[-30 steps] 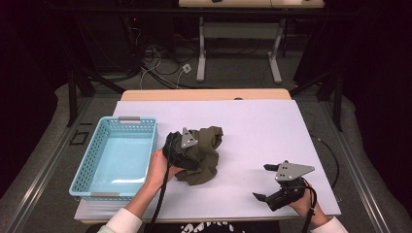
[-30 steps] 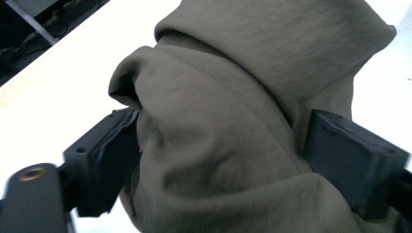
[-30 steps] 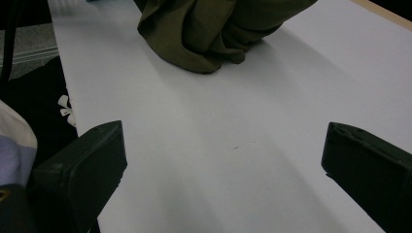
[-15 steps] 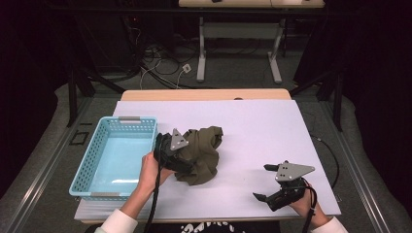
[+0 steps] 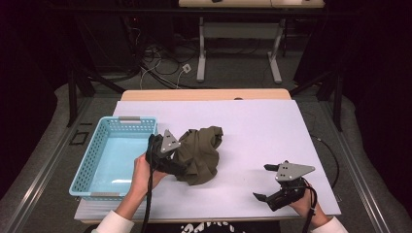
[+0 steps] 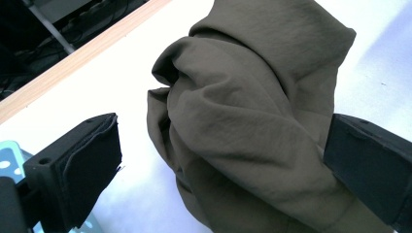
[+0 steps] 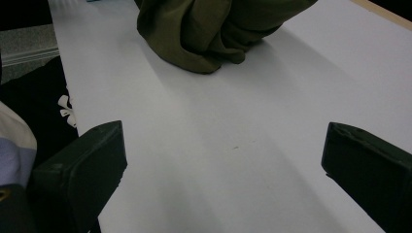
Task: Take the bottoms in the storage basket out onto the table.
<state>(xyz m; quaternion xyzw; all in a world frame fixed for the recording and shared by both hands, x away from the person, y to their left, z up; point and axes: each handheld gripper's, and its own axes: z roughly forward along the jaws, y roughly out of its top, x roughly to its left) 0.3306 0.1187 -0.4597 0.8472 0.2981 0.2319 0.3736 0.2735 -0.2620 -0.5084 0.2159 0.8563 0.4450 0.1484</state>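
Observation:
A crumpled olive-green cloth (image 5: 201, 153) lies heaped on the white table sheet (image 5: 262, 131), just right of a light-blue basket (image 5: 137, 119). My left gripper (image 5: 182, 162) lies level at the cloth's left side. In the left gripper view its jaws (image 6: 223, 160) stand wide, having just been opening. The cloth (image 6: 243, 111) bulges loosely between them and is not pinched. My right gripper (image 5: 262, 182) rests near the table's front right, open with nothing in it. In the right gripper view it (image 7: 223, 160) faces bare sheet, with the cloth (image 7: 214, 29) farther off.
The basket's floor (image 5: 114, 160) is bare, and a corner of it (image 6: 9, 155) shows beside my left jaw. A wooden table edge (image 5: 204, 94) runs along the far side. Beyond it stand desk legs and floor cables (image 5: 160, 63). White sheet stretches between the cloth and the right gripper.
My left gripper has drawn back to the left, toward the basket, and its jaws have spread off the cloth. The cloth stays heaped on the sheet. The right gripper has not moved.

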